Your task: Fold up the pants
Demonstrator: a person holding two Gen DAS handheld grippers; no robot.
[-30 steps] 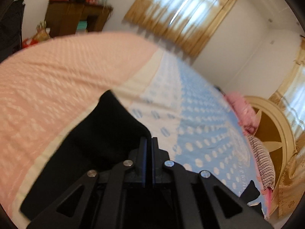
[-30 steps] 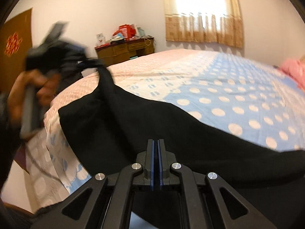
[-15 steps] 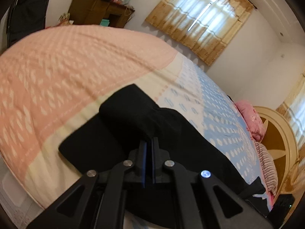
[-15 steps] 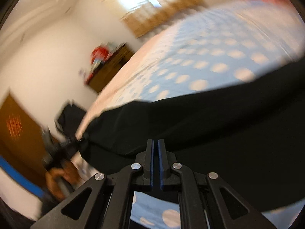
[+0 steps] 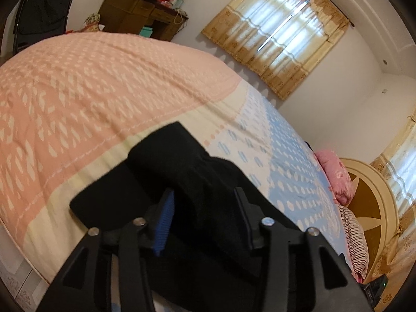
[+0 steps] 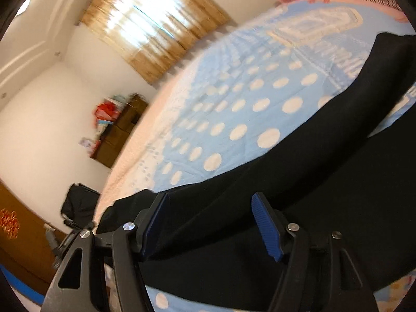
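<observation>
The left gripper (image 5: 205, 202) pointed down and away over the near edge, its jaws opening, the blue pads (image 5: 163, 221) apart. The right gripper (image 6: 210, 213) angled downward likewise, jaws opening wide, pressing on nothing.

You face a pink-and-blue dotted bedspread (image 5: 109, 83), gold curtains (image 5: 280, 39), a cluttered wooden dresser (image 5: 137, 15), a pink pillow (image 5: 335, 171), a round cream headboard (image 5: 369, 189).

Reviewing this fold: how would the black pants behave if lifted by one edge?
The black pants would likely droop, since the cloth bunches softly between the opening left gripper. Probably light, lying thin on the bed. They won't roll.
</observation>
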